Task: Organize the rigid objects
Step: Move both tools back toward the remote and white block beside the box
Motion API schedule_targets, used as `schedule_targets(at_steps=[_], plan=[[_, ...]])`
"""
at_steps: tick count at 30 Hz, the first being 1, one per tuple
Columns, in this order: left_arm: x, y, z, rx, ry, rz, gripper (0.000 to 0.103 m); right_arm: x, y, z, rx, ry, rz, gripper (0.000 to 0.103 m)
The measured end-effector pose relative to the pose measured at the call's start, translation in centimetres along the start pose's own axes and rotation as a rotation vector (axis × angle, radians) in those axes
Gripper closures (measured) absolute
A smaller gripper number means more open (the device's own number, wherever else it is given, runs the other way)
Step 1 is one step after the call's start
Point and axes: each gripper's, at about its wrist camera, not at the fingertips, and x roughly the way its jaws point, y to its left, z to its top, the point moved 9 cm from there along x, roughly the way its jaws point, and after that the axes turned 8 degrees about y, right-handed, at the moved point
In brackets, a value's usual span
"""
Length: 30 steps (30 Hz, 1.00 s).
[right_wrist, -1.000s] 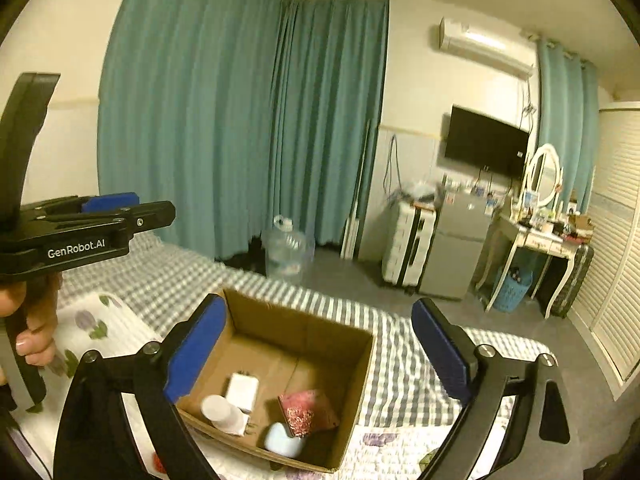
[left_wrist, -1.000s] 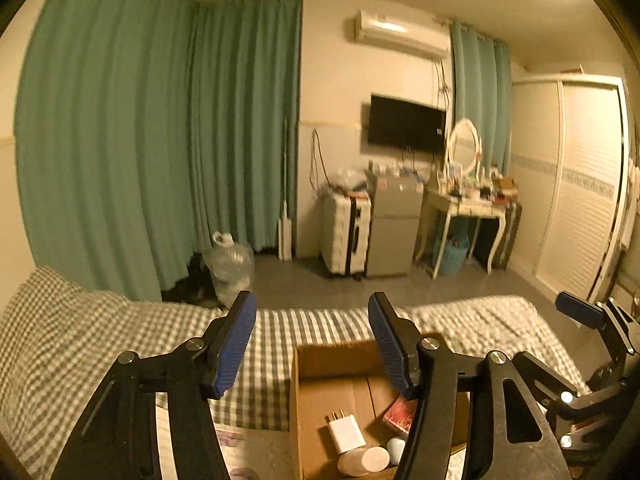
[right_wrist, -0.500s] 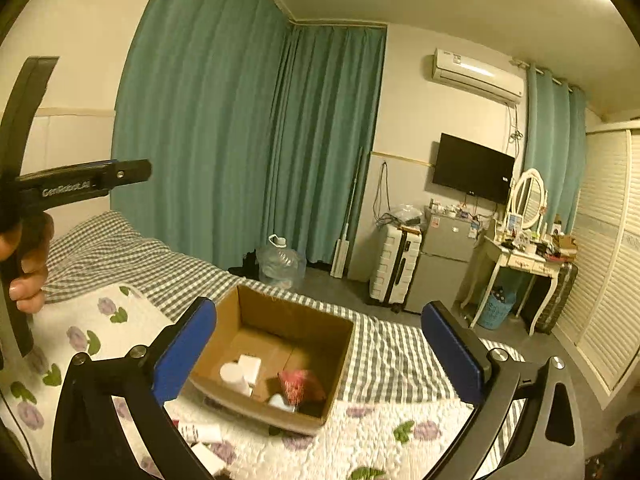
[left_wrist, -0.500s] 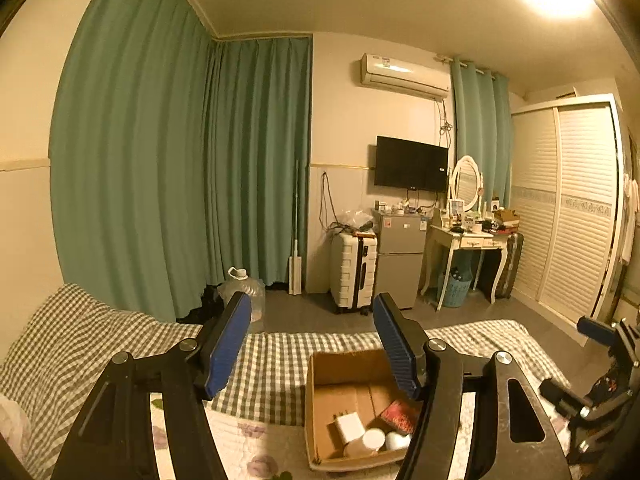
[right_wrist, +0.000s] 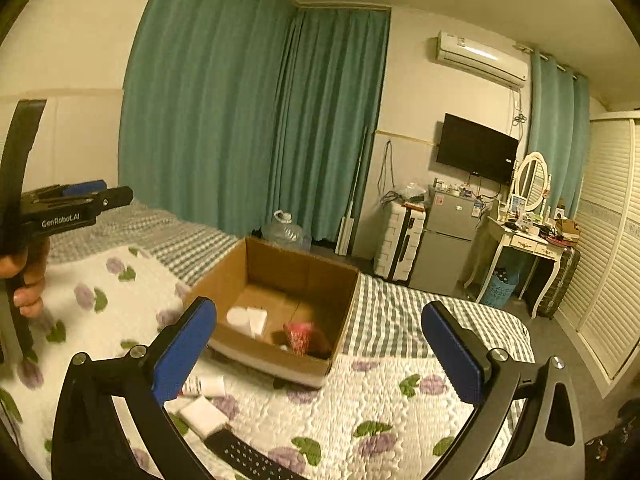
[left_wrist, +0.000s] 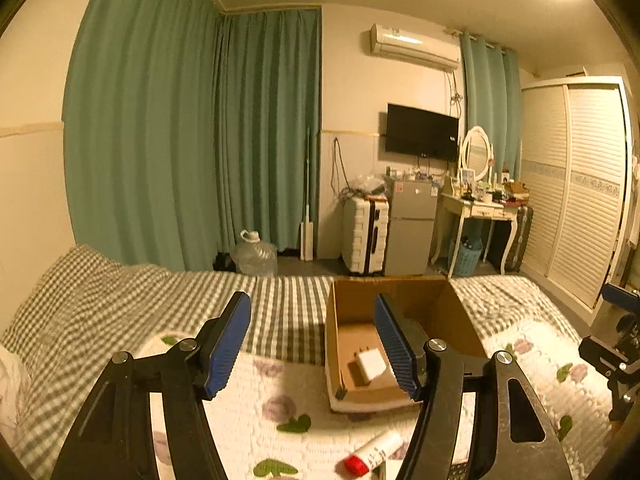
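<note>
An open cardboard box [left_wrist: 333, 344] [right_wrist: 347, 304] sits on the bed. It holds a white charger [left_wrist: 370, 362] [right_wrist: 258, 320], a white cylinder [right_wrist: 237, 315] and a red item [right_wrist: 300, 336]. On the quilt in front of the box lie a white tube with a red cap [left_wrist: 374, 450], another white tube [right_wrist: 208, 386], a white block [right_wrist: 202, 416] and a black remote [right_wrist: 248, 460]. My left gripper [left_wrist: 312, 344] [right_wrist: 120, 196] is open and empty, short of the box. My right gripper [right_wrist: 318, 350] [left_wrist: 612, 320] stands wide open, also empty, above the quilt items.
The bed carries a flowered white quilt [right_wrist: 380, 408] over a grey checked cover [left_wrist: 120, 308]. A hand [right_wrist: 28, 280] holds the left gripper's handle. Beyond the bed stand a water jug [left_wrist: 254, 256], a suitcase [left_wrist: 366, 234], a small fridge [left_wrist: 410, 232] and a dressing table [left_wrist: 476, 208].
Both grippers have drawn back from the box, which now looks smaller and farther off. More quilt and loose items show in front. Both pairs of jaws stand wider than a second ago.
</note>
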Motion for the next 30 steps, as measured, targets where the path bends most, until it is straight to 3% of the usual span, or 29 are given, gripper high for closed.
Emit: schedule_targets(at_steps=[10,16,27,30], plan=[[2.8,-2.0,-4.5,0.057,0.08,-0.063,0.036,3.9,3.6,-4.6,-0.095,0.099,0.074,0.0],[5.0,-3.4,-7.0,0.104,0.144,-0.088,0.036,7.1,4.7,-8.2,-0.11,0.222,0.129,0.0],[10.6,-4.4,-13.4,0.191,0.374,-0.085,0.036,12.7,3.3,-16.6,-0.133,0.53,0.168,0.0],[12.2,-4.8,-15.5,0.226,0.457,-0.09,0.036,13.5,3.8,-17.8,-0.137,0.58,0.216,0.0]])
